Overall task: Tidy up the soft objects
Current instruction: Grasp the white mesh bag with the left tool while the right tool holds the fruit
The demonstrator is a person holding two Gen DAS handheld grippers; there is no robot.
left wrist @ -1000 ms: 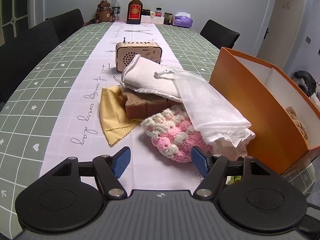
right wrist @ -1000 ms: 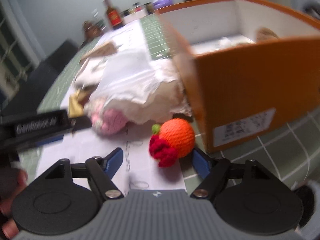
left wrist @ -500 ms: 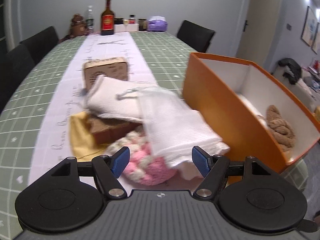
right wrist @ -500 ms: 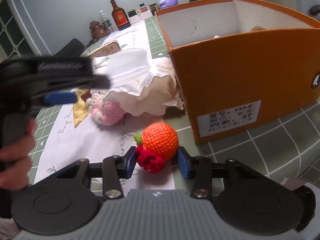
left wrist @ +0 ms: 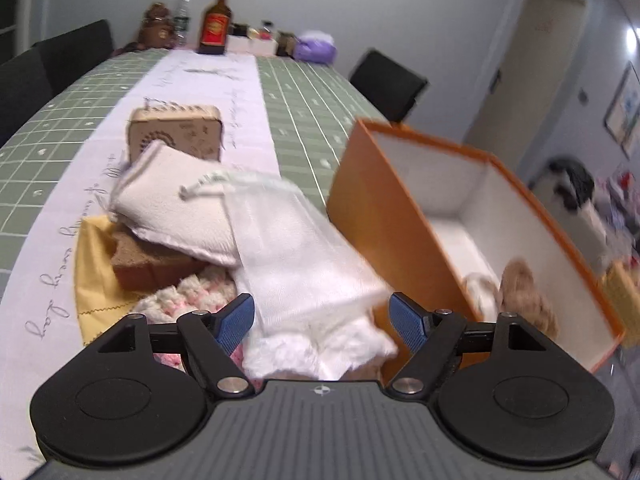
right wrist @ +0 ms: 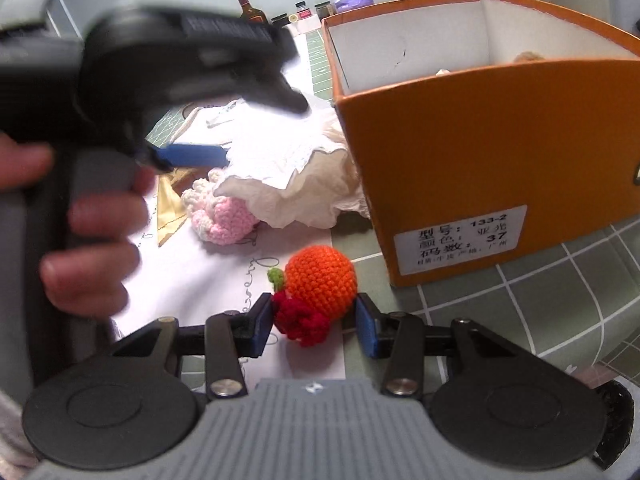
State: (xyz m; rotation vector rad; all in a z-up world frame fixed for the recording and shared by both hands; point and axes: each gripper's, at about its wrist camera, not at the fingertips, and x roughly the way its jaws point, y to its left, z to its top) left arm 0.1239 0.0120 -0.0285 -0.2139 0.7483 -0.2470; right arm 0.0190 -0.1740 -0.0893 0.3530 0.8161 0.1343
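Inside orange box (left wrist: 384, 216): brown knitted item (left wrist: 524, 296).

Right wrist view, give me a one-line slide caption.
Right hand-held gripper shut on a crocheted orange fruit beside the orange shoebox, left hand-held gripper over the white mesh bag.

Pile left of the box on the desk

A radio (left wrist: 175, 133) stands far; nearer, a towel (left wrist: 176, 208) lies on a sponge (left wrist: 150, 262), a mesh bag (left wrist: 296, 256) over both. The box (left wrist: 384, 216) stands right; a ball (right wrist: 320, 278) lies near its corner.
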